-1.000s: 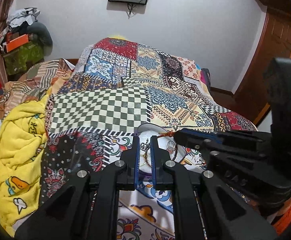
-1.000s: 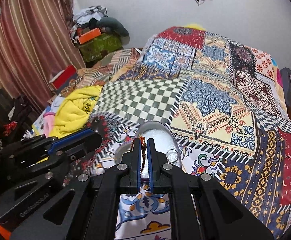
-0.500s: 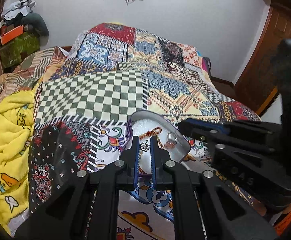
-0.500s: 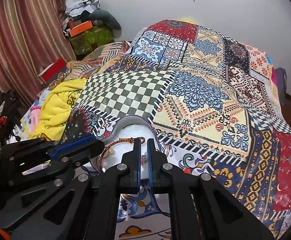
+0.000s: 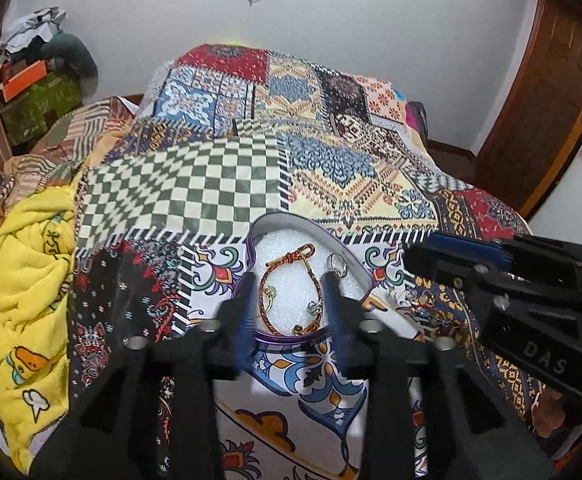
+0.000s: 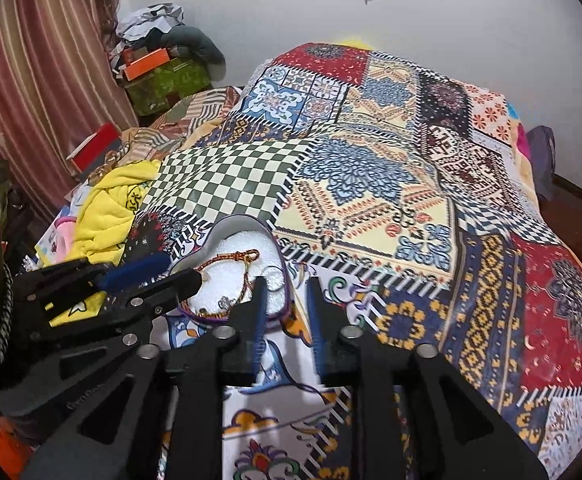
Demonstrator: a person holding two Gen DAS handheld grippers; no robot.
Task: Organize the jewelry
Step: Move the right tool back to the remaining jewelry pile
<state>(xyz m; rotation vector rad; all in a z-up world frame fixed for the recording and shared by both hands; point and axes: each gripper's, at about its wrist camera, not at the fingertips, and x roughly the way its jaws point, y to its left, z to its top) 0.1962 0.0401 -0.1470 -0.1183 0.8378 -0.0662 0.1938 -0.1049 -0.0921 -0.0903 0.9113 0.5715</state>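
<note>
Both jaws have been spread since earlier; left hand-held gripper (image 5: 287, 300) and right hand-held gripper (image 6: 285, 300) are empty beside the heart-shaped tin (image 5: 355, 258), where the braided bracelet (image 5: 287, 280) is laid; remaining pieces should be lifted gently.

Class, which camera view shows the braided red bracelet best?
The left wrist view: the braided red bracelet lies as a nearly whole loop between open fingers. In the right wrist view, the left gripper and a right finger hide parts.

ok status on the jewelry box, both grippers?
Left gripper open, empty, over the box. Right gripper open, empty, beside it. Braided bracelet and ring lying inside. Nothing in the way.
</note>
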